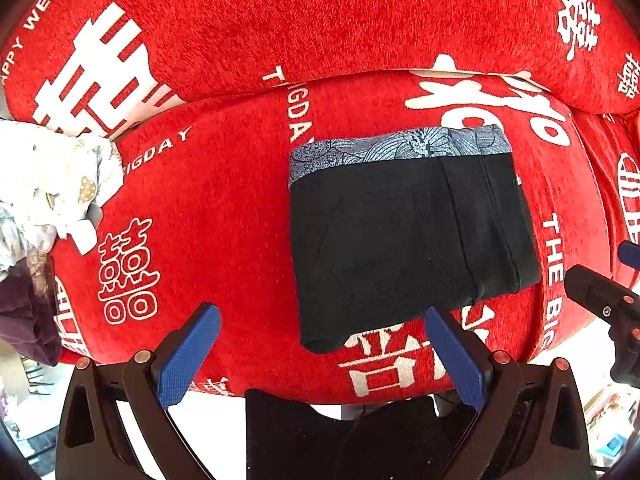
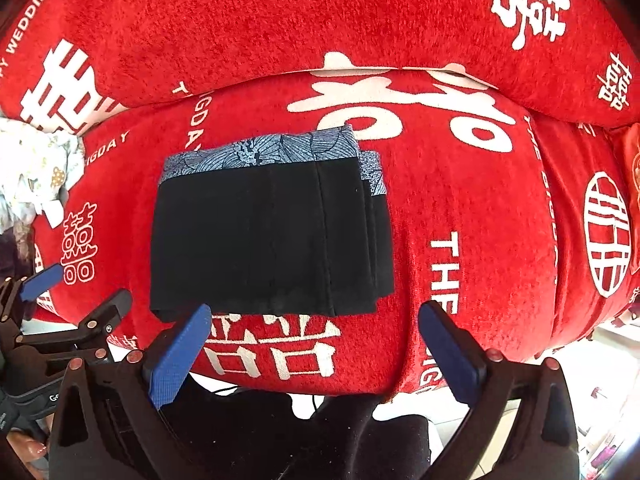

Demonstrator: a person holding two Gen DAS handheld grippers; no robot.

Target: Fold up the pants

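Left claw (image 1: 322,322): jaws spread wide, nothing between them, hanging above the near edge of the pants
Right claw (image 2: 314,320): jaws at their widest, empty, over the near right corner of the pants
Pants (image 1: 404,236): black, folded into a compact rectangle, patterned blue-grey waistband at the far side, lying flat on the red cushion (image 1: 224,208)
Pale cloth heap (image 1: 48,176): at the cushion's left end, well apart

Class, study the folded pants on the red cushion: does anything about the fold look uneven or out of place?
Slightly. The black pants are folded compactly, but on their right side a lower layer sticks out past the top fold, so the edges do not line up.
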